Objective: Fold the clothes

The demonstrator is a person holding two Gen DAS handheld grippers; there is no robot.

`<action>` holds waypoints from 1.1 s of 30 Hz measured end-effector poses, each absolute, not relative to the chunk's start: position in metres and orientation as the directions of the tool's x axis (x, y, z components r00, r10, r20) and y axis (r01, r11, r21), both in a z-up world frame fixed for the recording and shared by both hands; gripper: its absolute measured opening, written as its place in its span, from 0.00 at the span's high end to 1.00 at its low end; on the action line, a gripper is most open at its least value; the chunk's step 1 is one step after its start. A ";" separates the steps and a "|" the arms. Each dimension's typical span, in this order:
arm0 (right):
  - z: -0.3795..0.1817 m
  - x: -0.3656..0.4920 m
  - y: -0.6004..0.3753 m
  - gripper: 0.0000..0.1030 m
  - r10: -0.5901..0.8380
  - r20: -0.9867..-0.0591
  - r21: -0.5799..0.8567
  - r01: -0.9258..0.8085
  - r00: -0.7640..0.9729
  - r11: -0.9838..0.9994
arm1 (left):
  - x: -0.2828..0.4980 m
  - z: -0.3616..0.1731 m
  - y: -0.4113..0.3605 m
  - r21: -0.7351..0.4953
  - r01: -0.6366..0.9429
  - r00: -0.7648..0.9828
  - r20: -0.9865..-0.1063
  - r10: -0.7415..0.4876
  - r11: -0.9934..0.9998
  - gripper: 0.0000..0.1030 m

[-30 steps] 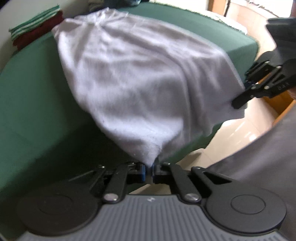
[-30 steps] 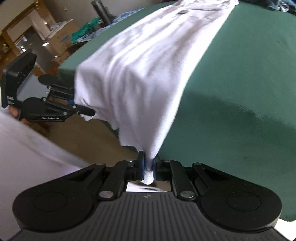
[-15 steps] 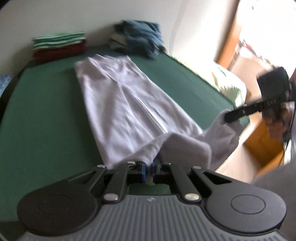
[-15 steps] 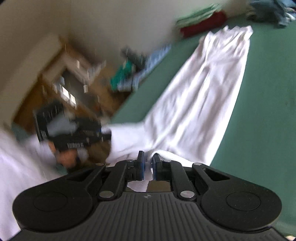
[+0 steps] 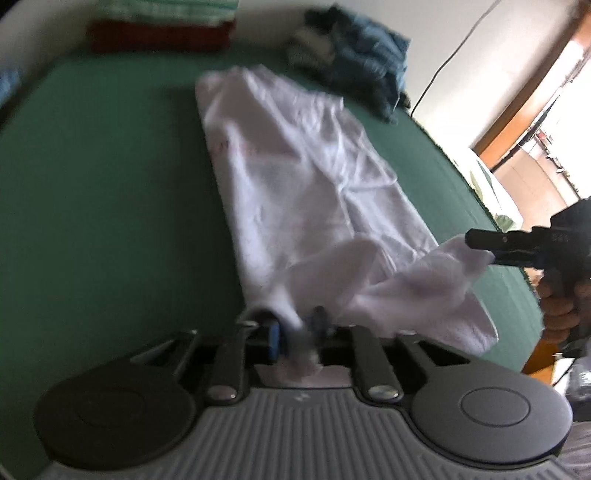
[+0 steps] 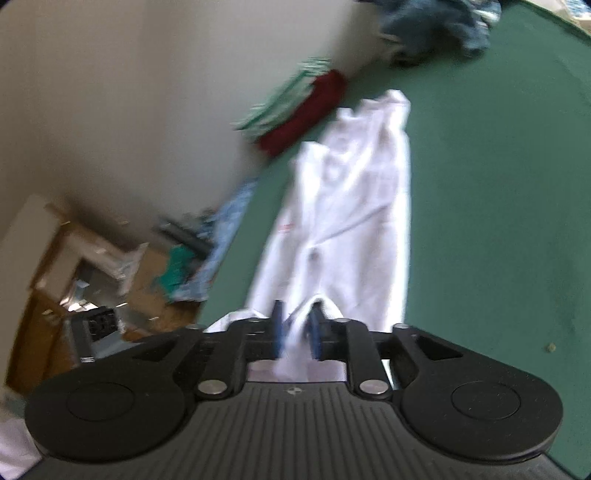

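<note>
Looking along the left gripper (image 5: 295, 334), its two fingers stand slightly apart with a bunched corner of the white garment (image 5: 303, 177) between them; motion blur keeps me from telling whether the pads actually grip the cloth. From there the garment runs away from the fingers in a long strip across the green table cover (image 5: 103, 192), its far end near a pile of blue clothes (image 5: 354, 70). The near end is lifted and folded over on itself. At the right edge of this view the right gripper (image 5: 480, 247), held in a person's hand (image 5: 561, 306), has its fingertips closed on the other near corner of the cloth. A stack of folded clothes (image 5: 162, 26), red below and green-striped above, sits at the far left of the table by a pale wall.

From the right wrist camera, the right gripper (image 6: 297, 332) has blue-padded fingers with a small gap, and a fold of the white garment (image 6: 354, 206) passes between them and hangs toward the camera. The rest of it lies flat on the green table cover (image 6: 498, 221), stretching toward the folded clothes (image 6: 303, 110) and the blue clothes (image 6: 436, 26). Left of the table are cardboard boxes (image 6: 88, 254) and loose clutter on the floor against the wall.
</note>
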State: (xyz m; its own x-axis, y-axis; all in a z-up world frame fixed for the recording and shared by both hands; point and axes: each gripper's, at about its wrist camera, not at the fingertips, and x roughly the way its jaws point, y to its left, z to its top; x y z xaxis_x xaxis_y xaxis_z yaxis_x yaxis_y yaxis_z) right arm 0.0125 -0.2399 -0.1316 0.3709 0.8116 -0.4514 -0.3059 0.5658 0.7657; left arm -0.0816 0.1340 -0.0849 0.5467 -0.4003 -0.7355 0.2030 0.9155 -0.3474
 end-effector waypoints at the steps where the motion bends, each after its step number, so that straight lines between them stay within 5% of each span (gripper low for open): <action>1: -0.134 0.014 -0.242 0.58 0.789 -0.479 0.757 -0.275 0.384 0.593 | -0.079 -0.084 0.136 -0.356 0.209 0.544 -0.732 -0.410 0.911 0.78; 4: -0.128 0.003 -0.252 0.58 0.770 -0.477 0.752 -0.257 0.423 0.607 | -0.071 -0.082 0.142 -0.380 0.226 0.535 -0.721 -0.440 0.897 0.68; 6: -0.119 -0.009 -0.256 0.58 0.776 -0.449 0.745 -0.294 0.442 0.599 | -0.066 -0.080 0.147 -0.397 0.237 0.528 -0.714 -0.460 0.887 0.39; 7: -0.114 -0.015 -0.253 0.58 0.771 -0.460 0.717 -0.329 0.439 0.615 | -0.063 -0.079 0.149 -0.405 0.242 0.525 -0.710 -0.470 0.882 0.36; 13: -0.107 -0.032 -0.210 0.59 0.745 -0.551 0.557 -0.500 0.375 0.663 | -0.034 -0.086 0.153 -0.416 0.246 0.519 -0.706 -0.481 0.876 0.31; 18: -0.112 -0.026 -0.187 0.59 0.610 -0.616 0.388 -0.482 0.498 0.785 | 0.007 -0.100 0.146 -0.331 0.191 0.563 -0.734 -0.379 0.924 0.40; 20: -0.110 -0.023 -0.195 0.59 0.583 -0.603 0.372 -0.454 0.545 0.810 | 0.009 -0.093 0.148 -0.353 0.195 0.565 -0.722 -0.399 0.915 0.39; 24: -0.105 -0.026 -0.211 0.59 0.553 -0.582 0.333 -0.445 0.597 0.831 | -0.018 -0.084 0.159 -0.367 0.224 0.562 -0.708 -0.428 0.903 0.21; 33: -0.109 -0.012 -0.183 0.59 0.564 -0.562 0.288 -0.497 0.604 0.819 | -0.055 -0.096 0.166 -0.392 0.191 0.533 -0.728 -0.431 0.900 0.25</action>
